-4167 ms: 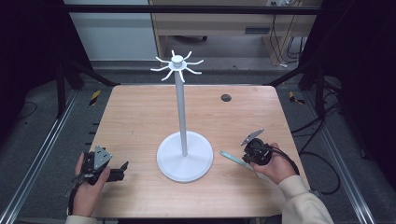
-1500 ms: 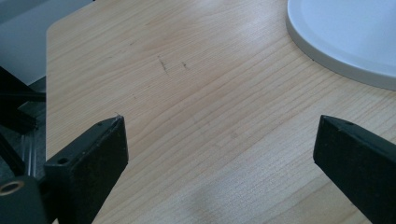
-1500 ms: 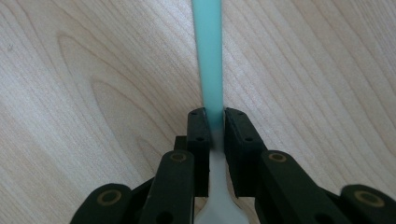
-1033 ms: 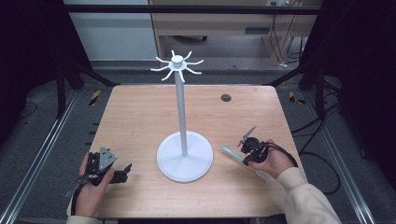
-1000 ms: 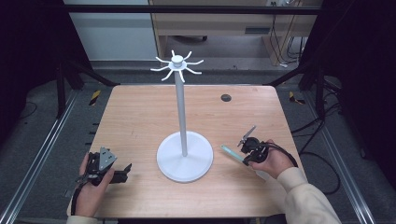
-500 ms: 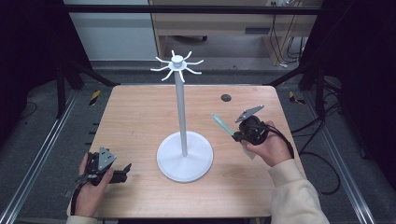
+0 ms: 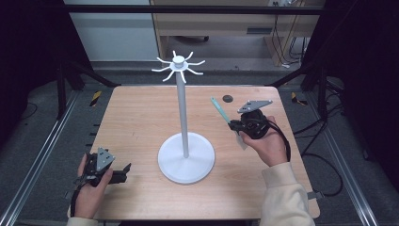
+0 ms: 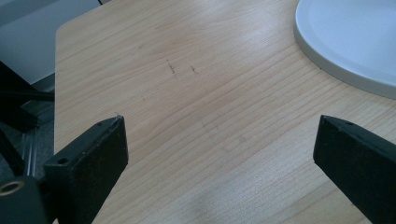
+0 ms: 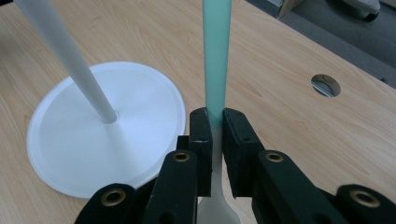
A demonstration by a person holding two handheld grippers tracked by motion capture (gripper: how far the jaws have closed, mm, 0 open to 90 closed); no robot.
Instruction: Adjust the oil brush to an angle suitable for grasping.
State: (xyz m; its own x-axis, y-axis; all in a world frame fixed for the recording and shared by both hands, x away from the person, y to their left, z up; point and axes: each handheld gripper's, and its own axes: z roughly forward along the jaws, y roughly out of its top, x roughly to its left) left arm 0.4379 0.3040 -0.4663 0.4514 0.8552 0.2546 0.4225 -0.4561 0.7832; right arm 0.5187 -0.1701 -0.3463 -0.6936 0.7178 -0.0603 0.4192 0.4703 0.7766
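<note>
Two claws are in your hands: your right gripper (image 7: 234, 126) is squeezed tight on a thin spatula (image 9: 216, 70) with a green handle and a white end, and you hold it up in the air above the table (image 7: 141, 117), to the right of the white stand (image 7: 184, 141). The green handle sticks up and away from the jaws, toward the stand's pole. Your left gripper (image 7: 123, 170) rests low on the table near its front left corner, with its jaws wide apart and nothing between them.

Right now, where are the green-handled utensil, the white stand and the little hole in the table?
green-handled utensil (image 9: 217, 60): right gripper view, its handle.
white stand (image 7: 182, 108): high view, its pole.
hole in the table (image 9: 325, 85): right gripper view, its opening.
</note>
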